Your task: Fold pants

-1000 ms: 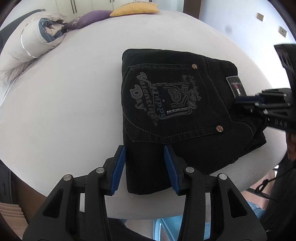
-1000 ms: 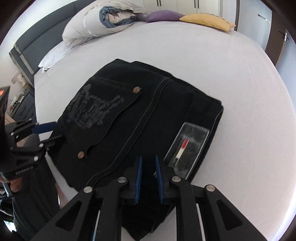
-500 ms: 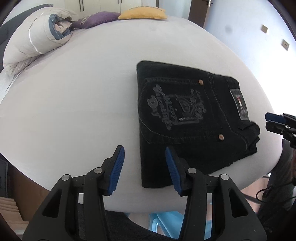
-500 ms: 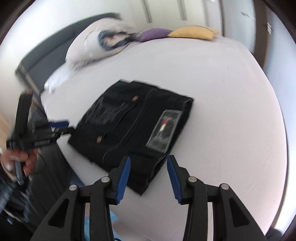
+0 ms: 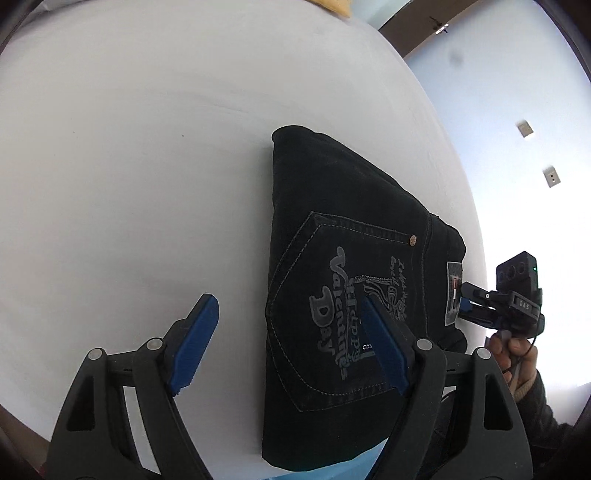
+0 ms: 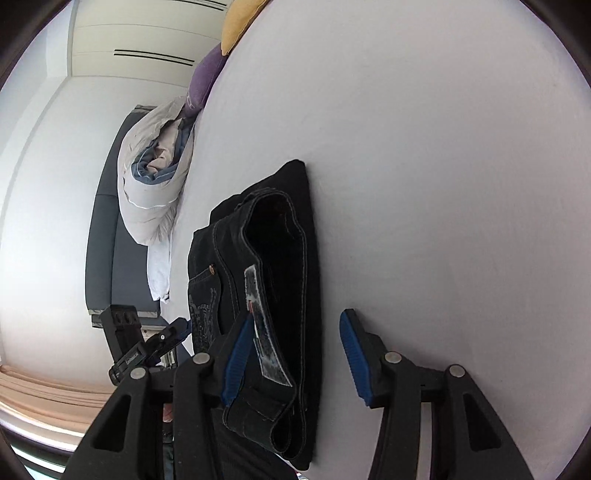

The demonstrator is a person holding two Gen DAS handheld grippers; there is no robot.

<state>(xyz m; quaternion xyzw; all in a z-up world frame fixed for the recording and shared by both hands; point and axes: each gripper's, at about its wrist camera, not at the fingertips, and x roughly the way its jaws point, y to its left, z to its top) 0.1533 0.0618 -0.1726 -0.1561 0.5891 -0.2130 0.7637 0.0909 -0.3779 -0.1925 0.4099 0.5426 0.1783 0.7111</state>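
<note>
a: where are the pants [image 5: 343, 295]?
b: folded on the bed [image 5: 129, 166], below my left tongs [image 5: 288, 343] and right tongs [image 6: 291, 354]; both are opening, gripping nothing.

1. A white bed [image 6: 443, 147] fills most of both views.
2. A rolled grey-white duvet [image 6: 155, 184] lies at its far left end.
3. A purple cushion [image 6: 205, 81] and a yellow cushion [image 6: 236, 26] sit just beyond it.
4. White wardrobe doors [image 6: 140, 48] stand behind.
</note>
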